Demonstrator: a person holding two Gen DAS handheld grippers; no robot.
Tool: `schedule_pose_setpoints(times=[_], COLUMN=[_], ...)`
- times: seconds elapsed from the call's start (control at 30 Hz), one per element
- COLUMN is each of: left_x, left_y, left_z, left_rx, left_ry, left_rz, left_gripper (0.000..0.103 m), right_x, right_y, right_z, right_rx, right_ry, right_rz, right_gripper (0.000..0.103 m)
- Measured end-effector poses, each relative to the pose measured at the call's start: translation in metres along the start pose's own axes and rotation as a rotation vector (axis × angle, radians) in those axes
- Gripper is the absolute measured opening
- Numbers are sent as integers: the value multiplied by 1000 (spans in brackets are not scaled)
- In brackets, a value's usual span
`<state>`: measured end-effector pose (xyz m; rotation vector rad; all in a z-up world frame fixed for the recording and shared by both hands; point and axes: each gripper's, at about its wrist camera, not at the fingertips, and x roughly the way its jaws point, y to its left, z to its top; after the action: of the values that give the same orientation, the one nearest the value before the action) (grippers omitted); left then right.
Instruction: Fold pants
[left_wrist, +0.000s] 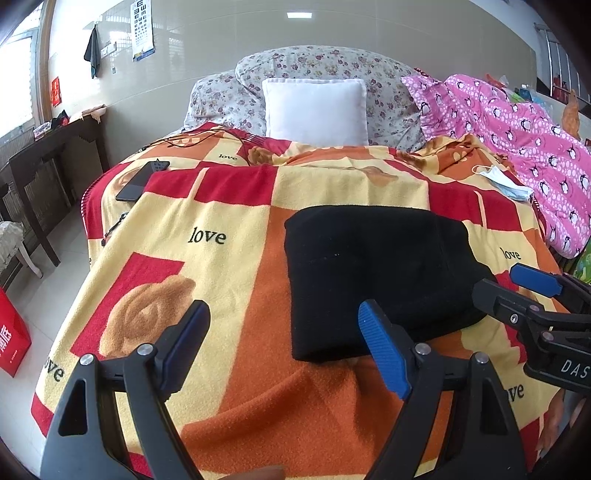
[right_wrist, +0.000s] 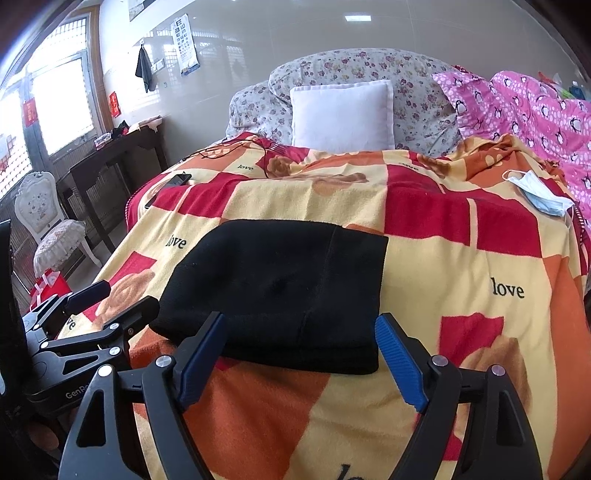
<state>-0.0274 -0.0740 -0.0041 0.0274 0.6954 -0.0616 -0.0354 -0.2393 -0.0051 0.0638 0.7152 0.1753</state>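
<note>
A lived-in bedroom in a home.

A bed (left_wrist: 229, 206) takes up most of both views, spread with a red, orange and yellow "love" blanket (right_wrist: 461, 258). At its head a white pillow (left_wrist: 316, 110) leans on floral bedding (right_wrist: 351, 70), with a pink penguin-print quilt (left_wrist: 517, 136) bunched along one side. Everyday items lie about: a phone (left_wrist: 138, 181), a face mask (right_wrist: 539, 194), a thin cable (left_wrist: 207, 140). Beside the bed stand a dark wooden side table (right_wrist: 110, 162) and a white ornate chair (right_wrist: 44, 218) near a bright window (right_wrist: 59, 99). An eye chart (left_wrist: 142, 29) and a dark cloth (right_wrist: 144, 68), probably on a hook, hang on the glossy tiled wall (left_wrist: 406, 33).
</note>
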Motion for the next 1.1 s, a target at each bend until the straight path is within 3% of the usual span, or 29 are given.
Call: schedule_pose_setpoints(times=[1.1], left_x=[1], left_y=[-11], left_z=[-3], left_rx=[20], left_ry=[9], left_rz=[-8], left_gripper=[83], right_x=[8], right_y=[-5], right_z=[-3], right_rx=[10], right_ry=[26], right_rz=[2], right_gripper=[83])
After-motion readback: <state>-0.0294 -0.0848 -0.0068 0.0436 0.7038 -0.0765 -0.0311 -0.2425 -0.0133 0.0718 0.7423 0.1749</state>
